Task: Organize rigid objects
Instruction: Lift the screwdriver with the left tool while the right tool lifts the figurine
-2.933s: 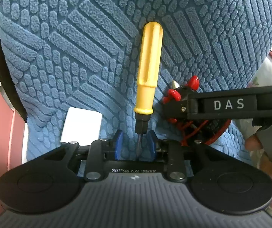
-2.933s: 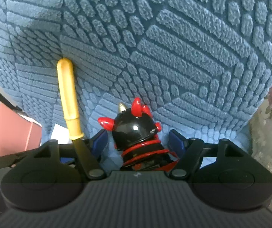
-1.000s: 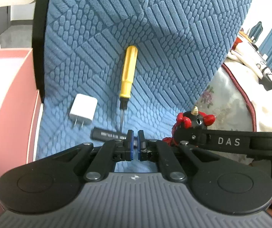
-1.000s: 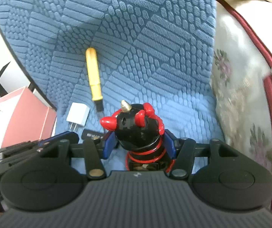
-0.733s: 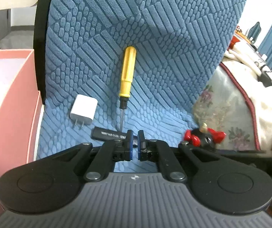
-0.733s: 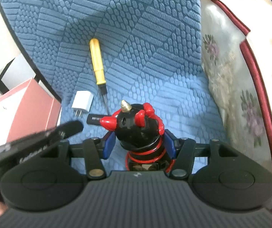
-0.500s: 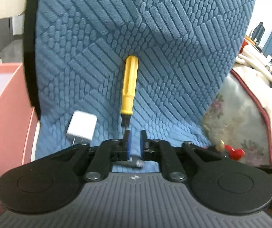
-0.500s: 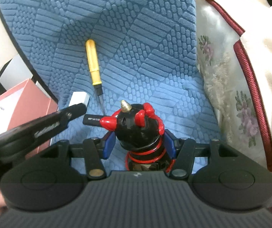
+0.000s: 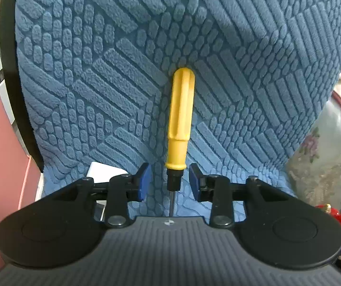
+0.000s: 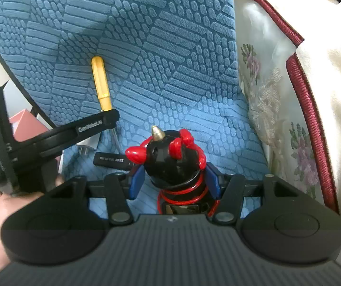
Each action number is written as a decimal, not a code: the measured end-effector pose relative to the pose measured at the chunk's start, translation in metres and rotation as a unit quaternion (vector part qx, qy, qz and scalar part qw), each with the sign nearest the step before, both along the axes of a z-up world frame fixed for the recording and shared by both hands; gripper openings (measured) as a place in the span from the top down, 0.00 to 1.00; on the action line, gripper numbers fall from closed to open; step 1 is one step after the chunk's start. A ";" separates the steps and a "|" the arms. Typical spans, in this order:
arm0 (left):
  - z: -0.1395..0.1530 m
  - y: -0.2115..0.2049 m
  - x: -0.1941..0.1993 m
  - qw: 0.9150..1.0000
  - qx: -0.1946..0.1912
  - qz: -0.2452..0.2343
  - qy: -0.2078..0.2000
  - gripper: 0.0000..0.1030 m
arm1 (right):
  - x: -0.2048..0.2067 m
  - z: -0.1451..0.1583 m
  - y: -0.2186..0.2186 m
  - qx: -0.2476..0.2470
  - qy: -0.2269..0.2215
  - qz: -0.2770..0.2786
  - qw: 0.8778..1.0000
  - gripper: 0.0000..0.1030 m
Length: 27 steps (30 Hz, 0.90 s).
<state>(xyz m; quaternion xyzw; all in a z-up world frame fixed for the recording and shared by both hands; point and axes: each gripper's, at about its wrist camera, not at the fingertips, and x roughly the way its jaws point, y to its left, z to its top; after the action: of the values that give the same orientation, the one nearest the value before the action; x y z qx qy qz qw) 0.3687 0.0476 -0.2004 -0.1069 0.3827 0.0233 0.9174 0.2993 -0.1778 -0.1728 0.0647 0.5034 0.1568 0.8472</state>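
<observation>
Since half a second ago: left hand-held gripper (image 9: 169,181), then nearly closed, now stands with its jaws parted on either side of the screwdriver's black collar, touching neither side as far as I can see. Meaning, by my reckoning: I am lined up to grasp the screwdriver (image 9: 180,121), not yet gripping it. Items, left to right. Pink box (image 9: 1,157), at the left edge beside the seat; likely the place things go, though I cannot confirm that. White charger (image 9: 103,172), mostly hidden behind my left fingers; no marking readable. Screwdriver, yellow handle, lying on the blue textured cushion (image 9: 241,71) with its handle pointing away from me and its shaft running back under the gripper. Black stick (image 10: 113,160), lying crosswise near the screwdriver's tip in the right wrist view; white print on it, too small to read with confidence. Left gripper arm, seen from the right camera, bears the word "GenRobot.AI". Right hand-held gripper (image 10: 174,178), closed on the black-and-red figurine (image 10: 170,159), held clear above the cushion, gold spike uppermost; no lettering visible on it. Floral cloth (image 10: 265,95) with maroon piping, far right; no writing.
</observation>
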 end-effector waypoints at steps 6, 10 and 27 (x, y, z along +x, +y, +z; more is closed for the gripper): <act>-0.014 -0.003 0.016 1.000 0.000 0.004 0.011 0.61 | 0.002 -0.002 0.003 0.003 0.003 0.011 1.000 0.44; -0.021 -0.005 0.025 1.000 0.001 -0.001 0.020 0.61 | 0.002 -0.003 0.006 0.000 0.001 0.021 1.000 0.44; -0.002 -0.009 0.017 0.999 -0.001 -0.029 0.018 0.82 | 0.011 -0.010 0.005 -0.009 -0.002 0.021 1.000 0.44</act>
<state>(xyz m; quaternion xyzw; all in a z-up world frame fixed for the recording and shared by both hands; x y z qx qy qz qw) 0.3859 0.0384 -0.2022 -0.0967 0.4022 -0.0018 0.9104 0.3099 -0.1727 -0.1824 0.0461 0.5043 0.1703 0.8453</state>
